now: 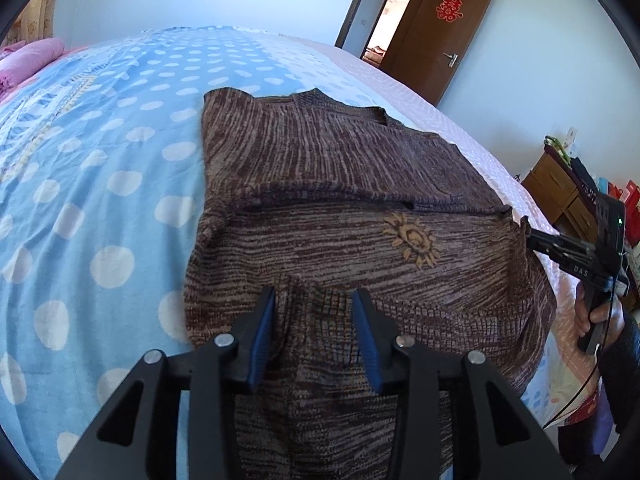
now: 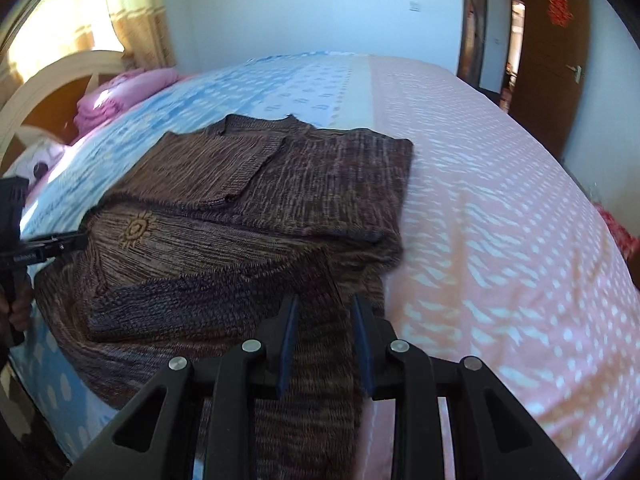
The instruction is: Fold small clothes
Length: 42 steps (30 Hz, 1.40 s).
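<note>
A brown knit sweater point(image 1: 340, 208) lies partly folded on the bed point(image 1: 100, 160), filling the middle of both views, its far half flat and a nearer layer doubled over it with a yellow sun motif point(image 1: 412, 240) on top. In the left wrist view the left tool point(image 1: 314, 300) sits at the lower centre, its blue pads point(image 1: 264, 340) set apart with a bunch of the sweater's near edge between them; whether they actually press on the knit is hard to tell. At the right edge of that view the right tool point(image 1: 532, 236) meets the sweater's side fold, gripped by a hand point(image 1: 596, 316). In the right wrist view the right tool point(image 2: 326, 304) stands at the lower centre, its jaws narrowly parted with a strip of sweater point(image 2: 248, 208) running between them and seemingly pinched. The left tool point(image 2: 76, 240) shows at the left edge, touching the sweater beside the motif. A pink pillow point(image 2: 120, 92) lies at the upper left.
</note>
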Each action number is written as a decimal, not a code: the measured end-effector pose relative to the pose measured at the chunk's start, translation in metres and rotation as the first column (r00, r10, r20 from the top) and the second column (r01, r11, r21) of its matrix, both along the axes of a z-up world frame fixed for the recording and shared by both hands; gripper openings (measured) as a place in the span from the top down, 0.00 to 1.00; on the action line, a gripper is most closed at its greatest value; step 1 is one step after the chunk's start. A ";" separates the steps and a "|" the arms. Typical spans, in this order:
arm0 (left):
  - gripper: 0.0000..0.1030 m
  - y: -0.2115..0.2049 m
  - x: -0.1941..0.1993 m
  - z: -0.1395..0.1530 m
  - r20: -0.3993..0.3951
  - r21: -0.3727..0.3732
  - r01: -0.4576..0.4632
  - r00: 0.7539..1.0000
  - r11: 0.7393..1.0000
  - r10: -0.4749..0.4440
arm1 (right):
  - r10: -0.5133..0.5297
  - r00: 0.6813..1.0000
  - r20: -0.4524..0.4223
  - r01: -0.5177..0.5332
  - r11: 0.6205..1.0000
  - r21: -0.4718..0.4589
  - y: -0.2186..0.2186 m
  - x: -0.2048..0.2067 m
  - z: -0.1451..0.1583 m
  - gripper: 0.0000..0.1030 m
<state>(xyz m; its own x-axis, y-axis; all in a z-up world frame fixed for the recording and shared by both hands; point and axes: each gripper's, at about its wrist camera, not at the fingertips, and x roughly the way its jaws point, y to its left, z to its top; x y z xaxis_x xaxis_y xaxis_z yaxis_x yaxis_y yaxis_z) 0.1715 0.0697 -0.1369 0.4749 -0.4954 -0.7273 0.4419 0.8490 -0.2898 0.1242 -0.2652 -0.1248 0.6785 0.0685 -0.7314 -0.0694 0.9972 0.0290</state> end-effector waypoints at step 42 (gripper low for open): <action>0.89 0.024 0.086 0.073 0.094 -0.132 -0.245 0.962 0.961 0.258 | -0.203 0.927 0.316 0.224 0.974 -0.029 0.005 0.017 0.090 0.96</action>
<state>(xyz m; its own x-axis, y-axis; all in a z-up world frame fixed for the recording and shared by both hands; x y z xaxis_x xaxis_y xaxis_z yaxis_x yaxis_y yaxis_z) 0.2579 0.0939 -0.0635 0.6682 -0.4285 -0.6081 0.2527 0.8996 -0.3563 0.1410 -0.2599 -0.0343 0.8648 -0.1423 -0.4815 0.1499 0.9884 -0.0228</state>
